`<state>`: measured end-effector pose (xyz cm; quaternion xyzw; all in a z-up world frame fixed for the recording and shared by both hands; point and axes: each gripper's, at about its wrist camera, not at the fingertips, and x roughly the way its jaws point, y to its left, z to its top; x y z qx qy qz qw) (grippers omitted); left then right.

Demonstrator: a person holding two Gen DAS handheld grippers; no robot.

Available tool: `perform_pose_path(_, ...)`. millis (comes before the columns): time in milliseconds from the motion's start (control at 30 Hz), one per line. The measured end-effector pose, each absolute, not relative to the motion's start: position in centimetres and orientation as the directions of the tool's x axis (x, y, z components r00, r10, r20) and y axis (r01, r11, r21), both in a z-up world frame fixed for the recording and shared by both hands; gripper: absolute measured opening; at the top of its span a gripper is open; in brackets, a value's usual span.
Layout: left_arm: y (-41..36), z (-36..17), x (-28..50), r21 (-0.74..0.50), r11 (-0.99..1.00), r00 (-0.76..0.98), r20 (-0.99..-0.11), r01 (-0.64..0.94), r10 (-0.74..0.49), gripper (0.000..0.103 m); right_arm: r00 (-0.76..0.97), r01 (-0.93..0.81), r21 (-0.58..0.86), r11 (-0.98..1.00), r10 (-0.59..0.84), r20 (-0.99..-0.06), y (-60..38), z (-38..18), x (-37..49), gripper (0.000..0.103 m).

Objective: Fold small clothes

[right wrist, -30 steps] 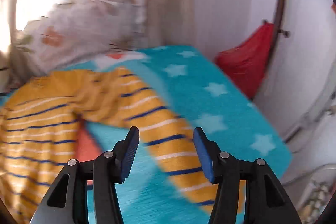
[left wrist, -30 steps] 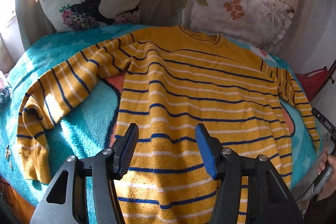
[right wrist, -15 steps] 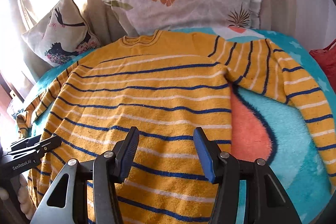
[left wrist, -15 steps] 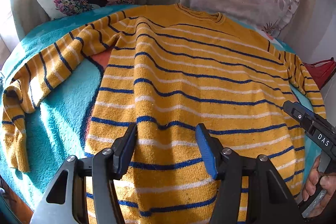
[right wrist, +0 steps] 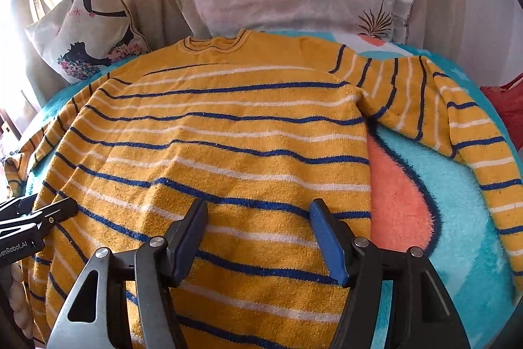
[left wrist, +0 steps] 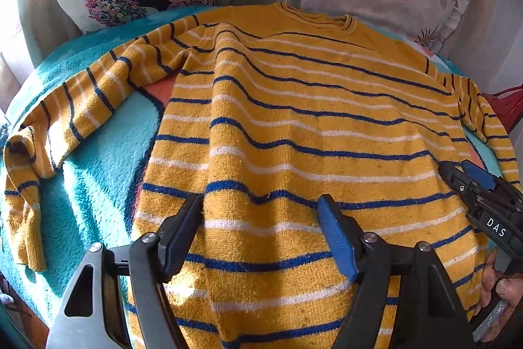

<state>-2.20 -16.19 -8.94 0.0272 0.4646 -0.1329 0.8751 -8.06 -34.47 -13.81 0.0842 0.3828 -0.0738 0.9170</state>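
Both claws gape, empty: left claw (left wrist: 261, 215), right claw (right wrist: 258, 218). Sweater (right wrist: 209, 159) hem cut off at frame bottom; left cuff bunched, far left.

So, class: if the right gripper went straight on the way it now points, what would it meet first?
Most likely the striped sweater. The right gripper is open and its line runs over the sweater's lower body, lying flat on the blanket. Depth is unclear, but nothing else shows between the fingers and the knit.
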Motion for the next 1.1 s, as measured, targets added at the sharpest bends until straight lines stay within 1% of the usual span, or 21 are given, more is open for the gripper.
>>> perform_pose_path(433,-17.1,-9.3,-2.5,-0.038,0.966,0.557,-0.811,0.255,-0.179,0.08,0.683,0.21,0.069,0.975,-0.095,-0.724,-34.3,-13.9,-8.0,0.074)
perform_pose_path(1000,-16.9,-9.3,-2.6,-0.037,0.965,0.558,-0.81,0.26,-0.181,0.084,0.679,0.206,0.051,0.977,-0.105,-0.727,-34.1,-14.1,-8.0,0.078)
perform_pose_path(1100,-16.2,-8.9,-2.8,-0.07,0.964,0.548,-0.811,0.257,-0.205,0.084,0.678,0.207,0.052,0.977,-0.105,-0.728,-34.0,-14.1,-7.9,0.079)
